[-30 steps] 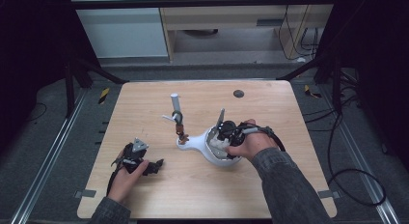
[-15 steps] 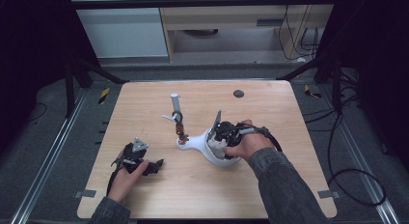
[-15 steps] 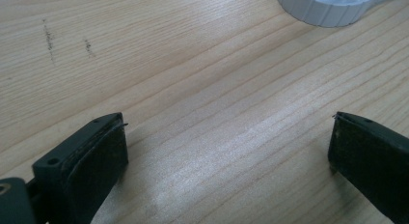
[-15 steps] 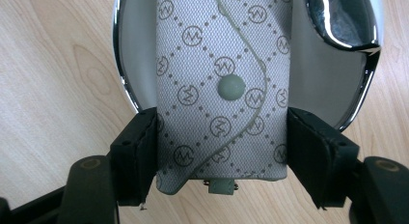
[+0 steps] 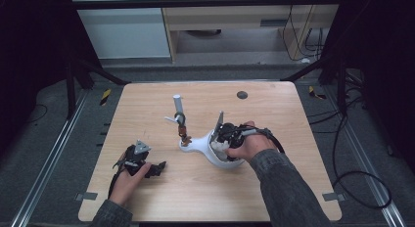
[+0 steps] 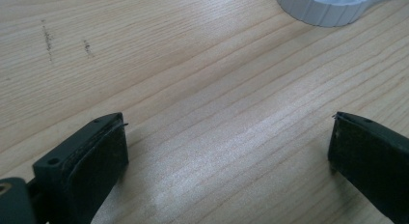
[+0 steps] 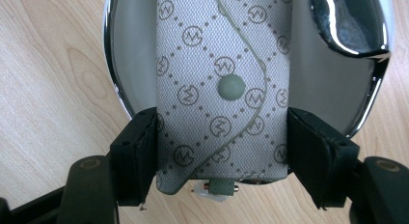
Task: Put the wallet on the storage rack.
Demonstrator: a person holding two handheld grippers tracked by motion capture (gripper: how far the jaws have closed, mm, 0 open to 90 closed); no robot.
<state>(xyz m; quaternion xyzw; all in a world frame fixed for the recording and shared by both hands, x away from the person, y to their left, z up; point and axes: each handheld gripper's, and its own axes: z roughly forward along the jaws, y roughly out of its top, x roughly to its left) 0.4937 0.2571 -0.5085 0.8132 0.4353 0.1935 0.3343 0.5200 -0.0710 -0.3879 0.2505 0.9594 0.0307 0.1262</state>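
Two hand-held grippers show in the high view. The left gripper (image 5: 139,161) rests low on the wooden counter (image 5: 274,114), away from the white stand (image 5: 215,151) at mid-counter. The right gripper (image 5: 227,136) is at that stand's round bowl end. A small upright post (image 5: 178,114) rises just behind.

Left gripper view: its jaws stand wide apart over bare wood, holding nothing; the stand's ribbed white rim (image 6: 328,9) lies ahead.

Right gripper view: the jaws close on both side edges of a grey patterned key pouch (image 7: 224,89) with a snap stud, lying across a shiny chrome dish (image 7: 357,35). The pouch looks soft, light and pliable, likely to sag; gripping its edges near the stiffer bottom end seems sound.
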